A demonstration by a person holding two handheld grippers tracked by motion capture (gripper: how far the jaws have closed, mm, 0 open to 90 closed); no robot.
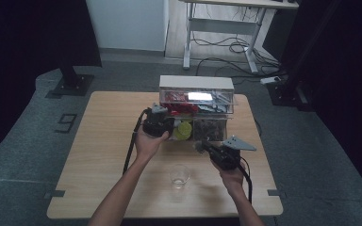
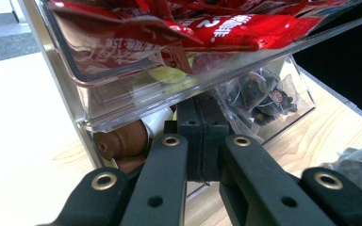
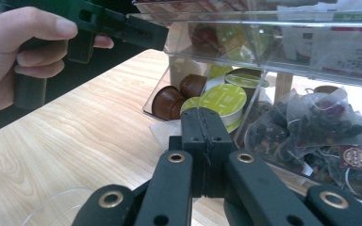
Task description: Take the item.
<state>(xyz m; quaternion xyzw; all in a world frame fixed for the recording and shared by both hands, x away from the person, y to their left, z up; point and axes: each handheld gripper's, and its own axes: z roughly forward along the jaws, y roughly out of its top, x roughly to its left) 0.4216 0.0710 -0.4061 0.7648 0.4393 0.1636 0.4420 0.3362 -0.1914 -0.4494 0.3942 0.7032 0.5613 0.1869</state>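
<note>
Capsules (image 3: 222, 100) in the clear acrylic organizer (image 1: 195, 106), round foil-lidded pods in lime green and glossy brown, are seen piled in the lower left compartment, just beyond the right gripper (image 3: 202, 125), whose black jaws are pressed together with nothing between them. Beside them, netted tea bags (image 3: 320, 129) with small maroon tags are heaped in the neighbouring compartment, while nearer on the pale wood-grain table (image 1: 99, 155) a clear glass (image 1: 179, 175) is stood. Farther up, red crinkled packets (image 2: 207, 28) with white lettering too broken to be read are stacked in the upper tray, under whose edge the left gripper (image 2: 201, 117) is held, jaws likewise closed on nothing.
</note>
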